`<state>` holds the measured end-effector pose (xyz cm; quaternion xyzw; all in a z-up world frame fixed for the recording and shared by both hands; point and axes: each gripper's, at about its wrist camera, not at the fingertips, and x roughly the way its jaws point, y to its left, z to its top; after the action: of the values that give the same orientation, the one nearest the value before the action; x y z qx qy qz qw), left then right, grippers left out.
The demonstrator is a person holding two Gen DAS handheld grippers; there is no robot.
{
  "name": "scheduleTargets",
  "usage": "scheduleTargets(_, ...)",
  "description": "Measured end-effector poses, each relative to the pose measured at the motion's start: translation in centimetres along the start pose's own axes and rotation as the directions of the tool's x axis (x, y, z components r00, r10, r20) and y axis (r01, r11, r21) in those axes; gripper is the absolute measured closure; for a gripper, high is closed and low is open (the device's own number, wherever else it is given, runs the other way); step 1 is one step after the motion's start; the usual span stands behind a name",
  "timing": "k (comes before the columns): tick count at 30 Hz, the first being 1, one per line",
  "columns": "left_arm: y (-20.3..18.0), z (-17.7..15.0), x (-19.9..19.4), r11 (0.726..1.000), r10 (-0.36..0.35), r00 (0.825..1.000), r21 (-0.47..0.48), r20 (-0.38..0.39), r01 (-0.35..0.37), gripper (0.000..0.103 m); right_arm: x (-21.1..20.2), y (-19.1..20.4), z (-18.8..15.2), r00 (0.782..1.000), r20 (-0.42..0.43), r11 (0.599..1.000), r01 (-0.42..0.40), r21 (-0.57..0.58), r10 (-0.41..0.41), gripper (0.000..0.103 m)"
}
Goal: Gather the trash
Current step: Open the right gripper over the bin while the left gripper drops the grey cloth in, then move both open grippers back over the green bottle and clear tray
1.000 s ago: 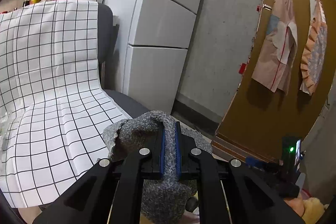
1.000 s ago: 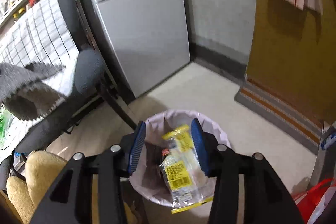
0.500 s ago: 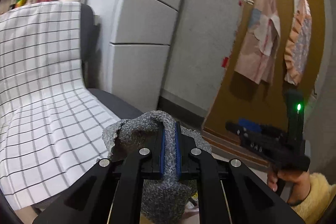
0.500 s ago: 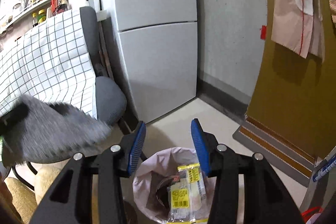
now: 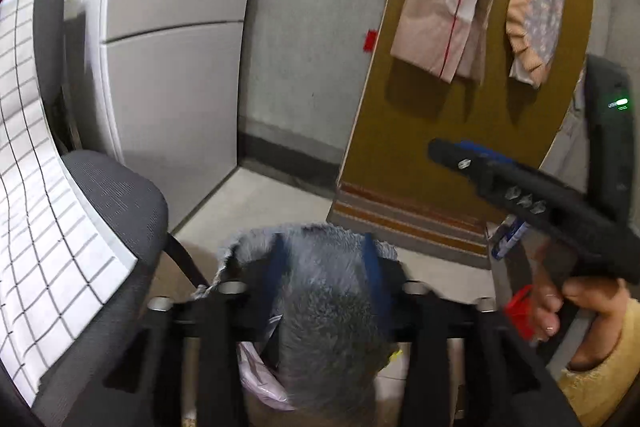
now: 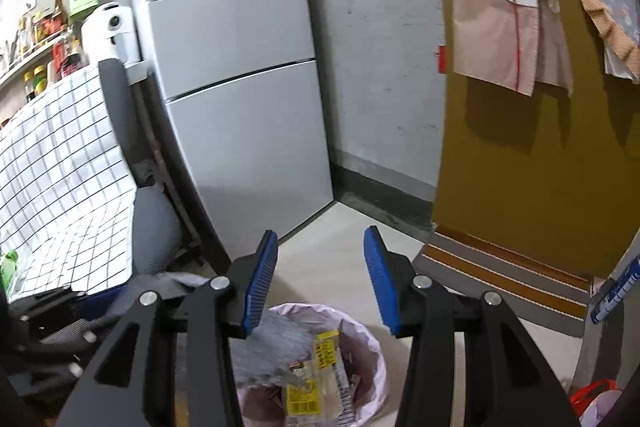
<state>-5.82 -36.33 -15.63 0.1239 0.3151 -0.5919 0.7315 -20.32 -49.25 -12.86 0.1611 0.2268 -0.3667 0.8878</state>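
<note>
A: Left gripper just sprung apart, grey foam wrap loose between the jaws, tipping over the pink-lined bin.

B: Drop step, by the look. Right gripper half-wide, empty, above the bin. Next: back off, then hunt more trash near the chair.

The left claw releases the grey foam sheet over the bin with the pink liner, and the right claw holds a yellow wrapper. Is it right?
Not quite. The right claw holds nothing: the right wrist view shows its jaws apart and empty, and the yellow wrapper lies in the bin. The rest stands.
</note>
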Motion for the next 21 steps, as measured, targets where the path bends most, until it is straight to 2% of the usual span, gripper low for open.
scheduleTargets(5,0.7,-0.6,1.0,0.999,0.029,0.999,-0.017,-0.042,-0.03,0.051,0.6,-0.5,-0.3,1.0,-0.018,1.0,0.002,0.01,-0.002,0.058)
scheduleTargets(12,4.3,-1.6,-3.0,0.986,0.143,0.99,-0.081,-0.009,-0.143,0.051,0.6,1.9,-0.7,0.999,-0.033,0.999,-0.04,-0.022,0.039,0.058)
scheduleTargets(18,8.0,-3.9,-7.9,0.951,0.262,0.965,-0.174,0.006,-0.257,0.051,0.1,6.1,-0.8,0.994,-0.043,0.991,-0.108,-0.083,0.105,0.058)
scheduleTargets(21,9.3,-5.2,-10.3,0.92,0.342,0.94,-0.204,0.004,-0.334,0.051,-0.1,8.5,-1.3,0.986,-0.066,0.981,-0.159,-0.111,0.152,0.058)
